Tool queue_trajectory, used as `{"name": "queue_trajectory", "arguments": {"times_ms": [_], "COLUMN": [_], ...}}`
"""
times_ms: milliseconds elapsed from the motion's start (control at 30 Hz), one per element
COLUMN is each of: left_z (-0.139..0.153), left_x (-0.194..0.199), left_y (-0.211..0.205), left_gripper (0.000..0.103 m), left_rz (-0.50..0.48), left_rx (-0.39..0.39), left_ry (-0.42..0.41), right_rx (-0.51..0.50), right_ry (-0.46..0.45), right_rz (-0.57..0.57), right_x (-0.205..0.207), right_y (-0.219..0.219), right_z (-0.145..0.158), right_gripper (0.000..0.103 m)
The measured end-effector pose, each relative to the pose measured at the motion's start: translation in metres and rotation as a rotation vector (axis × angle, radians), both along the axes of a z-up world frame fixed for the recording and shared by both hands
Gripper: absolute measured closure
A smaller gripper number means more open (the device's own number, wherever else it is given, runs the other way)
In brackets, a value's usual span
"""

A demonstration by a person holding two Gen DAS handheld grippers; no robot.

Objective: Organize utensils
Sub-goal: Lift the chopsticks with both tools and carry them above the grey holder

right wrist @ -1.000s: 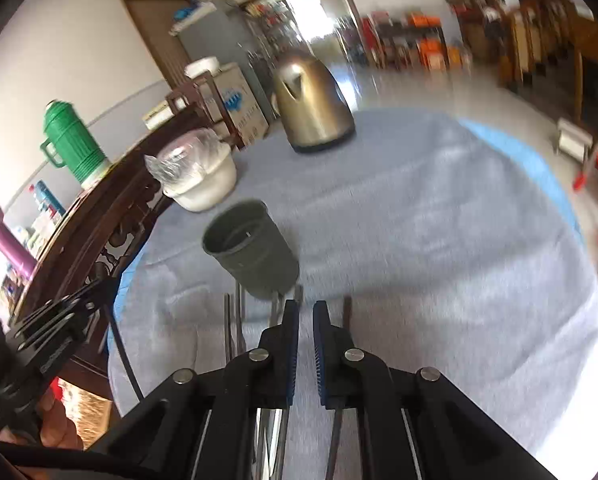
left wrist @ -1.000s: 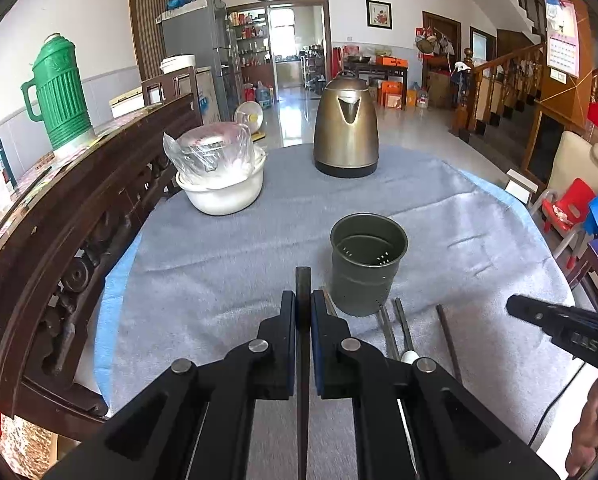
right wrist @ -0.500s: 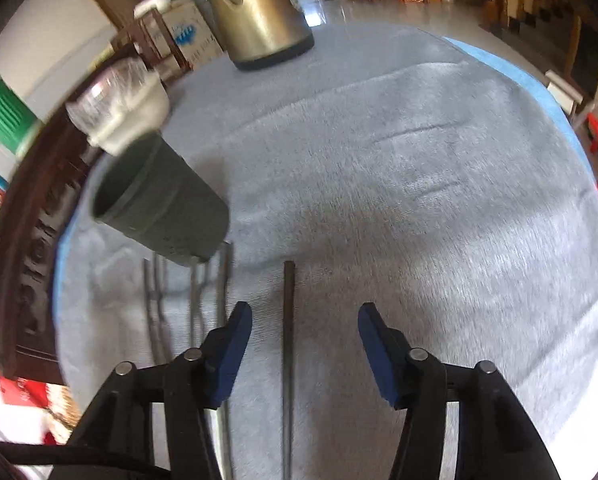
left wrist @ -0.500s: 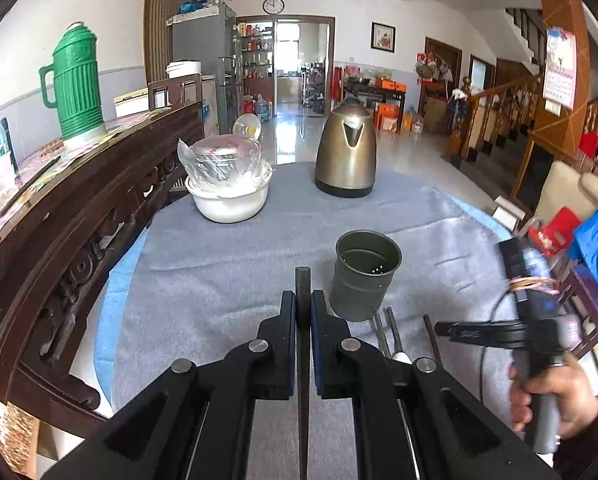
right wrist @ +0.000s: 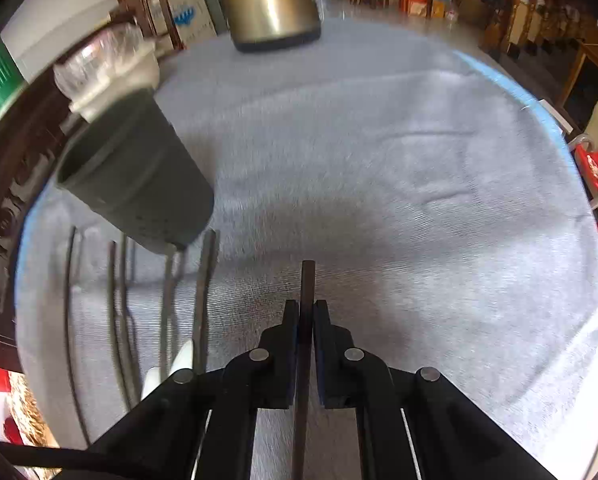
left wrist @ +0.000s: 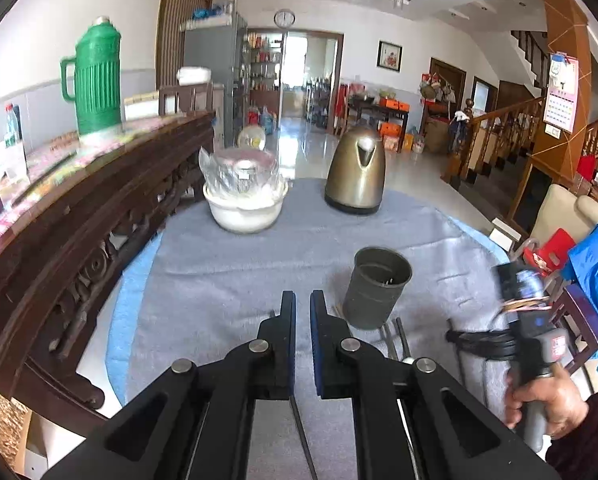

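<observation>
While the round desk (left wrist: 227, 280) under its grey cloth (right wrist: 379, 160) carries kettle (left wrist: 355, 176), covered white bowl (left wrist: 245, 210) and dark utensil cup (left wrist: 377, 292), I see bare cloth to the right up to the blue edge. Left fingers (left wrist: 302, 308) together, a chopstick (left wrist: 301, 432) pinched low between them. Right fingers (right wrist: 306, 312) clamped on a dark chopstick (right wrist: 308, 280). Remaining utensils (right wrist: 167, 300) lie just below the cup.

We record a round desk (left wrist: 227, 280) under a grey cloth (right wrist: 379, 160) with a blue edge. On the cloth stand a dark holder cup (left wrist: 379, 296), a bronze kettle (left wrist: 356, 172) and a white bowl (left wrist: 245, 212) wrapped in plastic. Several dark utensils (right wrist: 119, 312) lie beside the cup.
</observation>
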State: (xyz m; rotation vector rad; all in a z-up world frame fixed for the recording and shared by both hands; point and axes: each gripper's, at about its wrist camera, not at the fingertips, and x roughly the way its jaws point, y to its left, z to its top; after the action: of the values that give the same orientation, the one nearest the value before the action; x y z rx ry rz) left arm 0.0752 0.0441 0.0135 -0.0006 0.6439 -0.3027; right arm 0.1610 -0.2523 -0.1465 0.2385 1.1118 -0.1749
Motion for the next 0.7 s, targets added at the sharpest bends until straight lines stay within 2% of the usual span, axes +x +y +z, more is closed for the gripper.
{"name": "queue_trajectory", "arguments": {"times_ms": [67, 200, 333, 433, 500, 567, 667, 700], "left_z": [-0.013, -0.059, -0.104, -0.126, -0.135, -0.142, -0.152, -0.155], "left_x": [0.019, 0.077, 0.124, 0.144, 0.157, 0.170, 0.185, 0.189], "left_y": [0.010, 0.038, 0.033, 0.011, -0.002, -0.013, -0.020, -0.022], "left_gripper": [0.096, 0.088, 0.088, 0.085, 0.066, 0.064, 0.064, 0.069], "left_rz": [0.016, 0.069, 0.095, 0.057, 0.034, 0.054, 0.057, 0.063], "left_rx": [-0.026, -0.121, -0.081, -0.062, -0.050, -0.015, -0.015, -0.013], "left_ry": [0.074, 0.329, 0.472, 0.526, 0.550, 0.563, 0.595, 0.602], "right_rx": [0.017, 0.042, 0.088, 0.119, 0.124, 0.129, 0.138, 0.137], "right_ry": [-0.046, -0.122, -0.161, -0.190, -0.207, -0.222, -0.239, -0.245], "right_rz": [-0.007, 0.004, 0.005, 0.012, 0.022, 0.030, 0.051, 0.056], "right_x": [-0.015, -0.036, -0.041, -0.041, -0.039, -0.039, -0.041, -0.042], "right_y": [0.001, 0.000, 0.001, 0.002, -0.002, -0.003, -0.004, -0.004], "right_z": [0.017, 0.043, 0.051, 0.056, 0.059, 0.063, 0.068, 0.071], "right_gripper": [0.096, 0.096, 0.096, 0.096, 0.096, 0.096, 0.096, 0.096]}}
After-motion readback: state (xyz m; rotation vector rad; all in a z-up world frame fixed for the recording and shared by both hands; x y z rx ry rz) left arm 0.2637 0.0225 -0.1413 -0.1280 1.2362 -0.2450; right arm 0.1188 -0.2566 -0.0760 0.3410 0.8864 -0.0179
